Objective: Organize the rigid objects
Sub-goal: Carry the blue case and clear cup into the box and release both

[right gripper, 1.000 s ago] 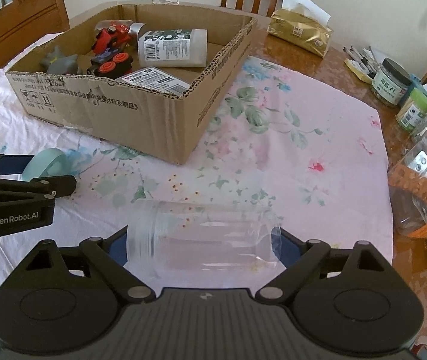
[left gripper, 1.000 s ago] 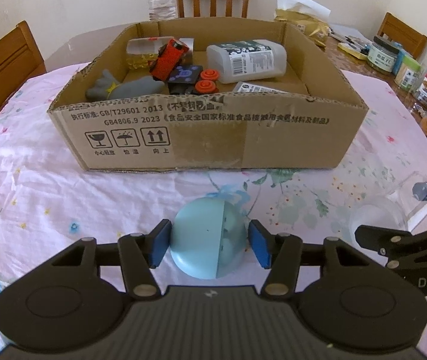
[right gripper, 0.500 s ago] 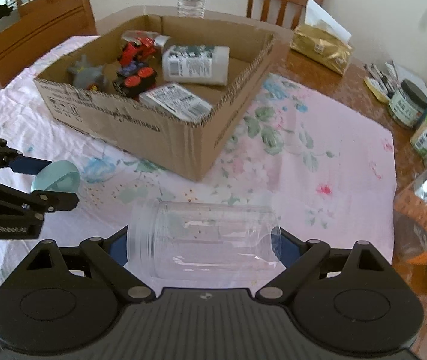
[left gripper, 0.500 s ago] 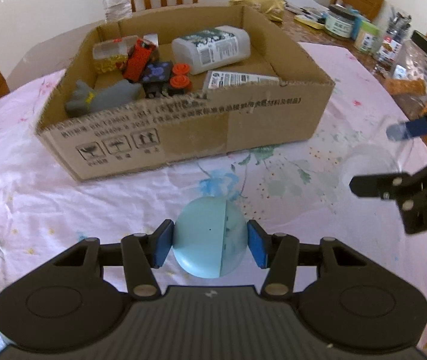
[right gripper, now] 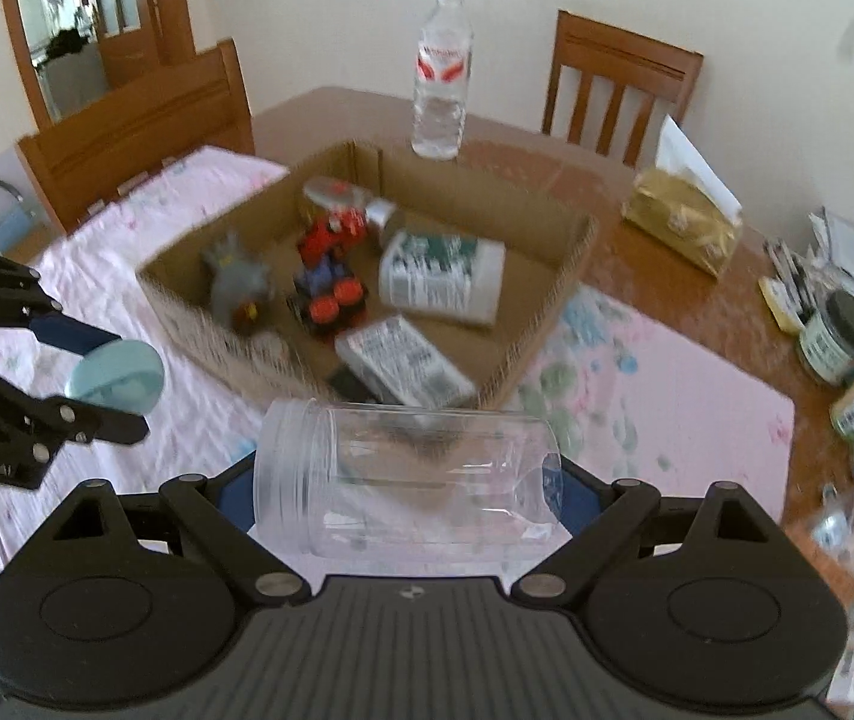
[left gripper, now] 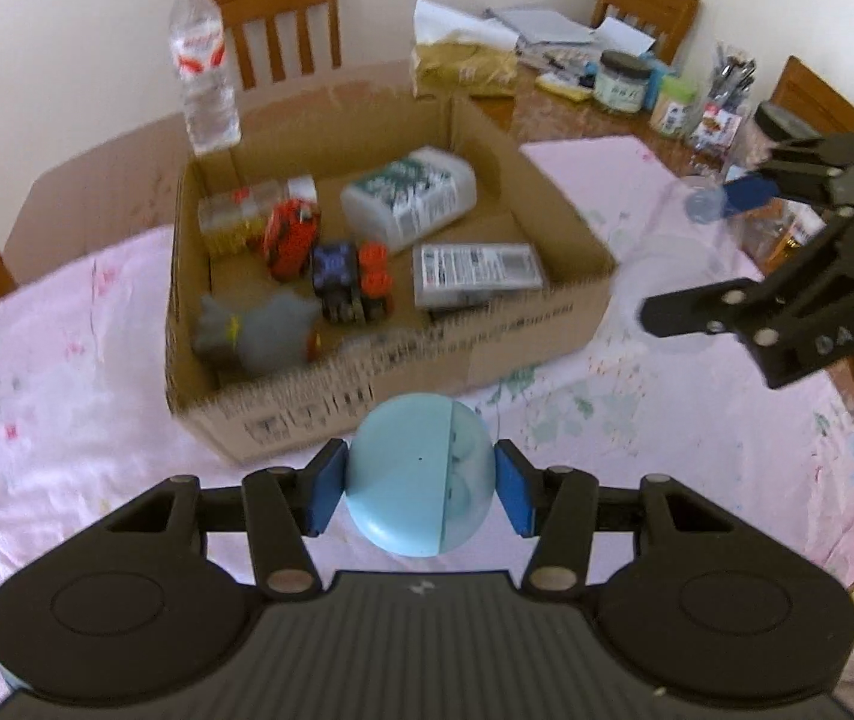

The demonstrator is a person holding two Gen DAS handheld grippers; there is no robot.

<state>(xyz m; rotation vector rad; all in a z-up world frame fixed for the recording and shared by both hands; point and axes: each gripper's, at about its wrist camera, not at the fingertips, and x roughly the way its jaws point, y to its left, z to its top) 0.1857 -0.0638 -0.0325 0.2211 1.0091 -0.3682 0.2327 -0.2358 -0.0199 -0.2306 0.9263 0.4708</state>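
Nearest the left wrist camera, the left gripper is clamping a pale blue lid edge-on between its blue pads, above the near part of the pink flowered tablecloth and just short of the cardboard box's near wall. Its jaws have just been closing a little on that lid. The grip is sitting on a smooth, rounded rim, so a sideways jolt is likely to be the thing that makes it pivot or squirt out.

The right gripper is holding a clear plastic jar lying crosswise, its threaded mouth toward the left gripper, jaws spread wide around its two ends. The jar is hanging over the near edge of the cloth, in front of the box's near corner. Thin clear walls are probably flexing under the pads; squeezing harder risks a pop-out.

Farther in, the box is already carrying toy trucks, a grey toy, a white bottle and a flat packet. Dropping either piece in carelessly could knock these about. Beyond the far wall, a water bottle is standing upright, at risk of being toppled by an overshoot.
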